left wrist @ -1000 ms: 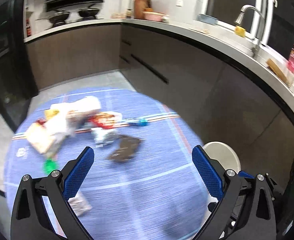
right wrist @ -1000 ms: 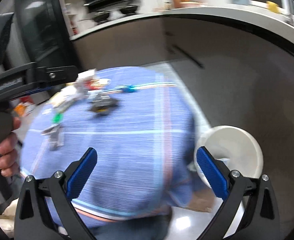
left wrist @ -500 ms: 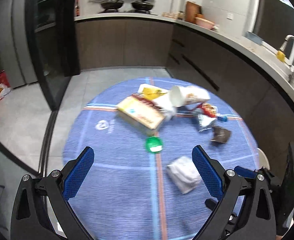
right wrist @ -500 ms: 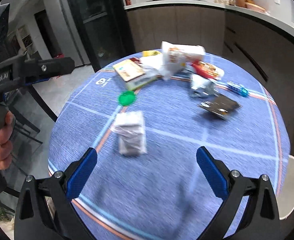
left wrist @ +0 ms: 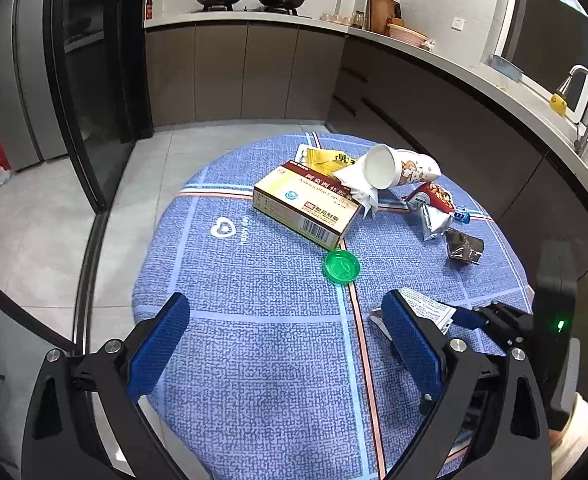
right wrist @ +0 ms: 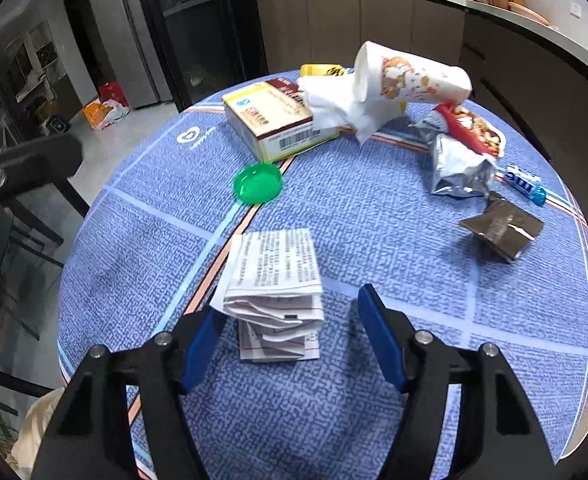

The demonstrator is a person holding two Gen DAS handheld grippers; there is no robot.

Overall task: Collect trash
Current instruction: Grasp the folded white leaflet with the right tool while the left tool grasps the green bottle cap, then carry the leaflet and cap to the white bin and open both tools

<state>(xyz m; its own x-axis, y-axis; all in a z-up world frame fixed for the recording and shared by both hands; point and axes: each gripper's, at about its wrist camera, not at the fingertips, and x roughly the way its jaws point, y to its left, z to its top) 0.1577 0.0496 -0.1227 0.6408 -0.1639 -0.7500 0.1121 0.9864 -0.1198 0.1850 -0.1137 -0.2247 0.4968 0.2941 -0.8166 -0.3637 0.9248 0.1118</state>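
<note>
A round table with a blue cloth [left wrist: 254, 360] [right wrist: 414, 420] holds trash. A folded printed paper leaflet [right wrist: 274, 280] [left wrist: 426, 308] lies between the fingers of my open right gripper [right wrist: 290, 320], which also shows in the left wrist view [left wrist: 470, 318]. Farther off lie a green lid [right wrist: 257, 182] [left wrist: 341, 266], a medicine box [right wrist: 274, 118] [left wrist: 306, 204], a tipped paper cup [right wrist: 410, 74] [left wrist: 398, 166] on white tissue, a red and silver snack bag [right wrist: 462, 148] [left wrist: 432, 210], a dark foil wrapper [right wrist: 502, 230] [left wrist: 464, 246] and a blue candy tube [right wrist: 524, 186]. My left gripper [left wrist: 286, 324] is open and empty above the cloth.
A yellow packet [left wrist: 322, 158] lies behind the box. Kitchen counters [left wrist: 474, 76] curve around the right side, with a sink tap [left wrist: 582, 100]. A dark glass door [left wrist: 94, 80] stands on the left. The table's near edge is close below both grippers.
Both grippers have swung left toward the trash and come closer to the table. My right gripper has come down around the folded leaflet, jaws narrower than before.
</note>
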